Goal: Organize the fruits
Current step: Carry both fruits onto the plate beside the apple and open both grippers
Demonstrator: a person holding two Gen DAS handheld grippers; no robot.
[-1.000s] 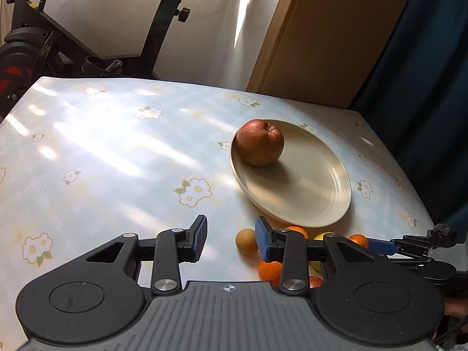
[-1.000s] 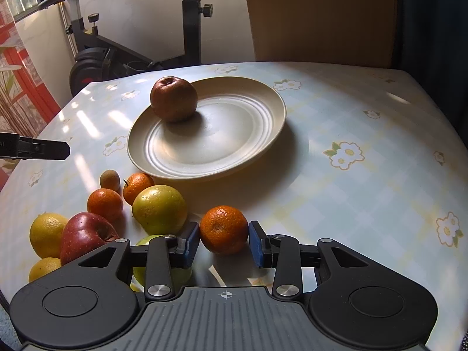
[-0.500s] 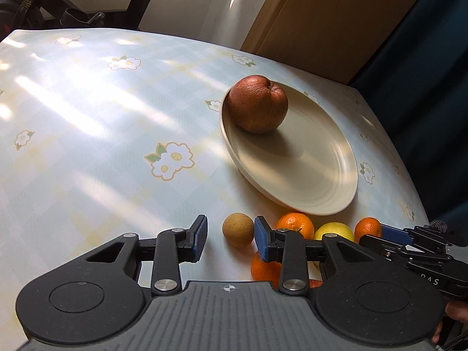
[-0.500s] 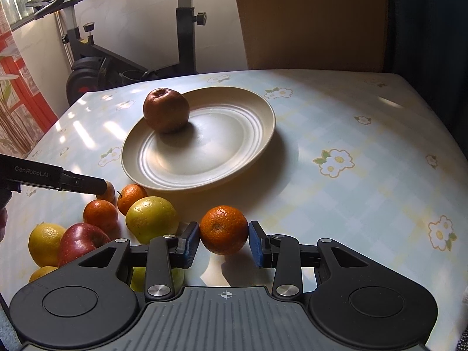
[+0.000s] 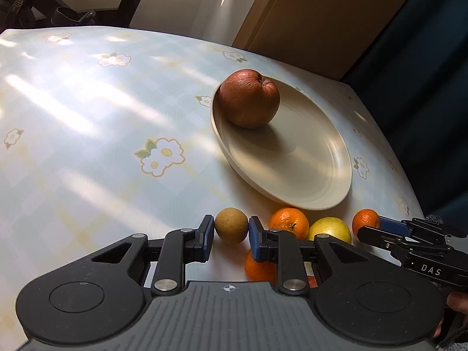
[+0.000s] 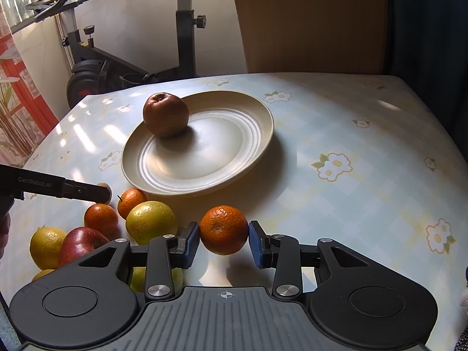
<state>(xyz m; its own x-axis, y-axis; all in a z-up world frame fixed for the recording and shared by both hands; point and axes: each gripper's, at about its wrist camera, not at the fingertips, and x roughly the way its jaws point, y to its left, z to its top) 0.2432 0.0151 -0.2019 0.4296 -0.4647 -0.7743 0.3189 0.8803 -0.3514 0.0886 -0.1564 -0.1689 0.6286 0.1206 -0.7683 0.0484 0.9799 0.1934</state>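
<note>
My left tongs have just been closing, and their blue pads now sit narrow against both sides of the small brown fruit, which rests on the table just in front of the plate. My right tongs are narrow too, clamped on an orange that also lies in front of the plate, to the right of the other loose fruit. On the plate's far left edge sits a dark red apple. Only the right view shows the whole heap beside the plate: a yellow-green fruit, two small oranges, a lemon and a red apple. There the brown fruit is almost hidden behind my left tongs. Only the left view shows both pads on it.
</note>
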